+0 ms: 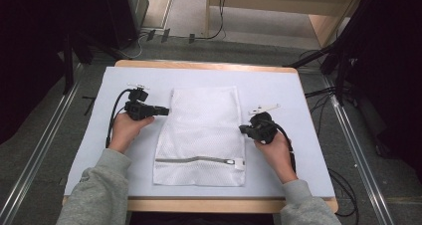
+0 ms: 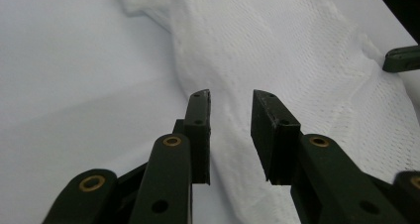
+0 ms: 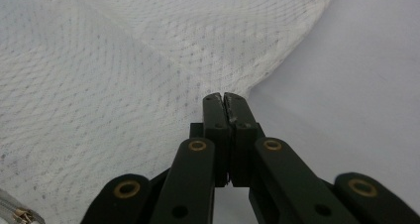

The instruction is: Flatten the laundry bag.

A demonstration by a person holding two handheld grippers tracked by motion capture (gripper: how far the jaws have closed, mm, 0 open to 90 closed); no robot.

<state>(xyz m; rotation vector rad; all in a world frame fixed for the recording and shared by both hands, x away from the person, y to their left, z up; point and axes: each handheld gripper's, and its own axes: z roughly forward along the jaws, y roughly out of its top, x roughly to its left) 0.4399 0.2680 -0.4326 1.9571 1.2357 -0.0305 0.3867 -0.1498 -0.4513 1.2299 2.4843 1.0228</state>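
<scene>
Mesh laundry bag lies flat mid-bench, zipper toward the person.

Risk: thin mesh may slip or bunch if one side pulls alone.

Left hand-held gripper: jaws partly open at the bag's edge, holding nothing.

Right hand-held gripper: jaws closed at the bag's other edge; whether mesh is pinched, cannot tell.

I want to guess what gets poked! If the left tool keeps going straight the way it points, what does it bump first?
Probably the white mesh bag: the left tool stands open, aimed at the bag's side edge.
</scene>
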